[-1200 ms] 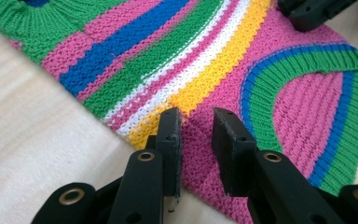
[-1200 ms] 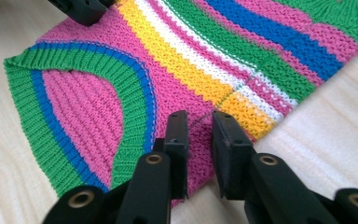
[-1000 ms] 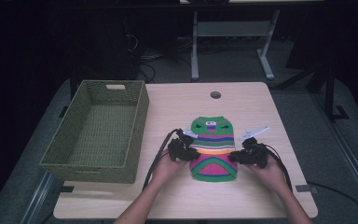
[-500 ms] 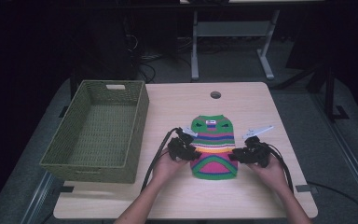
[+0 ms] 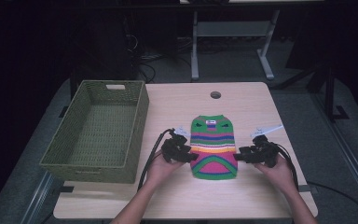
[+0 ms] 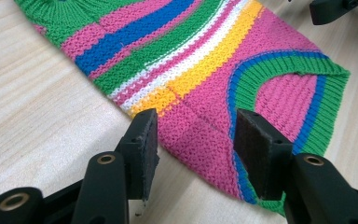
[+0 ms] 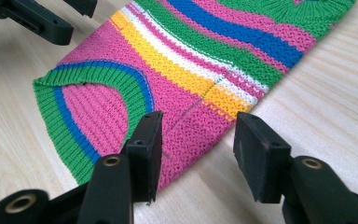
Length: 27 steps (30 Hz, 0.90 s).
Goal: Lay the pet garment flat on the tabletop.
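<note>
High view puts the small striped knit sweater (image 5: 213,146) flat on the table (image 5: 251,196), well right of the green woven basket (image 5: 98,133). I have my left gripper (image 5: 192,157) at the sweater's left edge and my right gripper (image 5: 238,156) at its right edge, both near the hem. Both sets of jaws stand apart, straddling the pink side seams, gripping nothing. I judge this the approach to a two-sided pinch; next I need both to close on the edges together.
</note>
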{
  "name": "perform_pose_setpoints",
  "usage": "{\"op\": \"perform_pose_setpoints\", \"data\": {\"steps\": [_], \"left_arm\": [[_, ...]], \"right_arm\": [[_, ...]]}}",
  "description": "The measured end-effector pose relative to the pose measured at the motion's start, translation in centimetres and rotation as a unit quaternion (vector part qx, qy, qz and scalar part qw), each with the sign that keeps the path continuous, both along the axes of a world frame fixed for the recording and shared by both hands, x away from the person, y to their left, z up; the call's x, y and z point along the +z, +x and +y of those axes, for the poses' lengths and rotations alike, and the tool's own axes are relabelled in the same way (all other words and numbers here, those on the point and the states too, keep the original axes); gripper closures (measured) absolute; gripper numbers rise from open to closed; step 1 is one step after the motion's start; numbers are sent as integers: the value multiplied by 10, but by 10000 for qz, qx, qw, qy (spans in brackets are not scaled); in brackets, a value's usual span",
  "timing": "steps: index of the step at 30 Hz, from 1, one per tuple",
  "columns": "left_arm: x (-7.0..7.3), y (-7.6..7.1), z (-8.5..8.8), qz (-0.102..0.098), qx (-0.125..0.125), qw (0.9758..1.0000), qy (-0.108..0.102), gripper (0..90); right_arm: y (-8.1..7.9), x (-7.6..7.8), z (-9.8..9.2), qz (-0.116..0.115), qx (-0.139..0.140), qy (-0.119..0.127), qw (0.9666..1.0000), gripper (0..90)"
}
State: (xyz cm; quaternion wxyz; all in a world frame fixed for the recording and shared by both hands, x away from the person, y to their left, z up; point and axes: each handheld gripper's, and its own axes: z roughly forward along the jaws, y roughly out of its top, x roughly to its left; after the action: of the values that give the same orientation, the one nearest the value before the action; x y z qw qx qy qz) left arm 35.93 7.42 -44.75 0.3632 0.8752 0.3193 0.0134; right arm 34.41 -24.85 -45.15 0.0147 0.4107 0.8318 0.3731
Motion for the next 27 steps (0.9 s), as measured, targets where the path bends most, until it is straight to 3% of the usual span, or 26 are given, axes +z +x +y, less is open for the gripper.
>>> {"op": "perform_pose_setpoints", "data": {"steps": [12, 27], "left_arm": [[6, -11, 8, -123, 4, 9999, -63, 420], [5, -26, 19, -167, 52, 9997, -190, 325]], "right_arm": [[-5, 3, -9, 48, 8, -5, 10000, 376], [-13, 6, -16, 89, 107, -48, 9999, 323]]}}
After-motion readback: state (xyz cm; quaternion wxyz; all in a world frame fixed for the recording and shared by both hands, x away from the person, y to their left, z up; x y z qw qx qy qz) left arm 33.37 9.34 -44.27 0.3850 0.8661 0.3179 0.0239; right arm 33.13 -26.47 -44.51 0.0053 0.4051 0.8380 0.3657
